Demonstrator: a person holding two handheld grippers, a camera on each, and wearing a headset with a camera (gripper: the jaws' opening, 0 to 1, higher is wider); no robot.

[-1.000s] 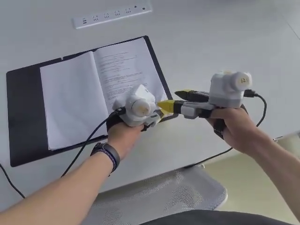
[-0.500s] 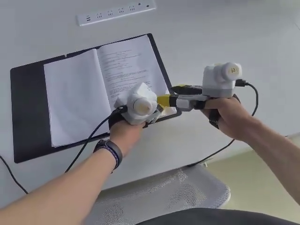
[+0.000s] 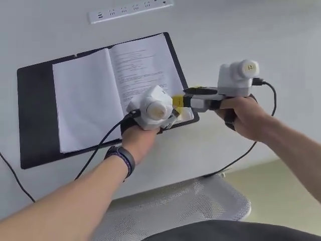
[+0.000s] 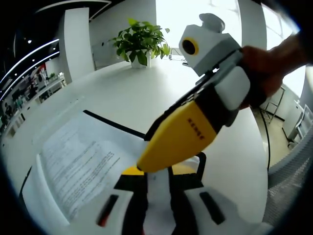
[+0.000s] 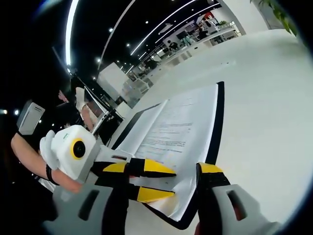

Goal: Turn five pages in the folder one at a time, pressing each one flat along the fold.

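Folder (image 3: 30, 120) lies open on the white table (image 3: 235, 35), black cover showing at the left and along the near edge. Blank page (image 3: 85, 100) on the left, printed page (image 3: 143, 68) on the right. Both your tongs meet at the printed page's near right corner. Your left gripper (image 4: 157, 176): jaws a narrow gap apart, white paper showing in the gap; can't tell whether they touch the sheet. Your right gripper (image 3: 181, 98): jaws spread wide, gripping nothing, one yellow jaw crossing just over the left gripper's tips. Power strip (image 3: 130, 9) on the far side, well apart from the folder.
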